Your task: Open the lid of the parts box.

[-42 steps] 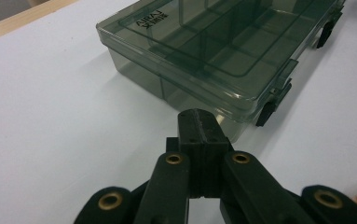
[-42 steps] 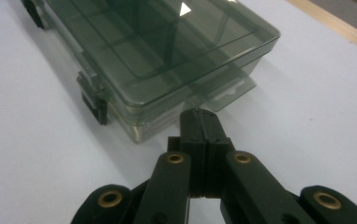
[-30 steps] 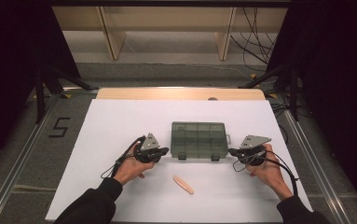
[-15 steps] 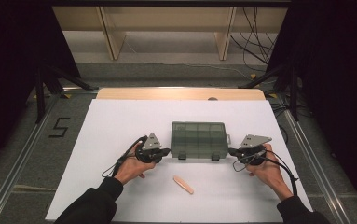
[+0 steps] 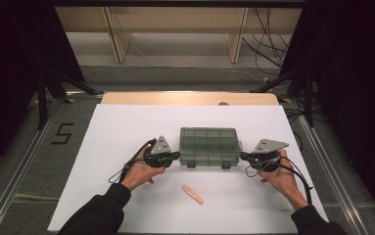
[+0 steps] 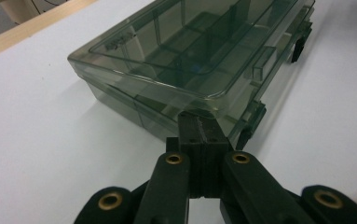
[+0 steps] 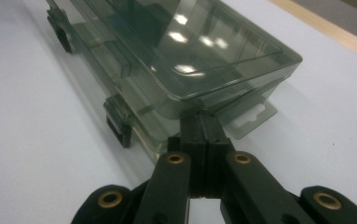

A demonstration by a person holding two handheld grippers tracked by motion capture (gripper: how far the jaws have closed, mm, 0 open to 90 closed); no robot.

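A smoky transparent compartment box point(image 5: 208, 145) lies lid-down-closed in the middle of the white table, with two dark latches on its near side. My left gripper point(image 5: 176, 155) is shut, its tips against the box's near left corner point(image 6: 185, 105). My right gripper point(image 5: 243, 156) is shut too, its tips touching the box's near right corner point(image 7: 199, 100). The left gripper view looks along the joined jaws point(image 6: 198, 128) at dividers inside the box. In the right gripper view, the joined jaws point(image 7: 200, 123) press at the seam under the lid.
A small peach-coloured stick point(image 5: 193, 193) lies on the white table sheet point(image 5: 126, 122) in front of the box, between my hands. A wooden strip point(image 5: 190, 98) edges the table's far side. Metal rails and a floor mark "5" point(image 5: 62, 132) flank the left.
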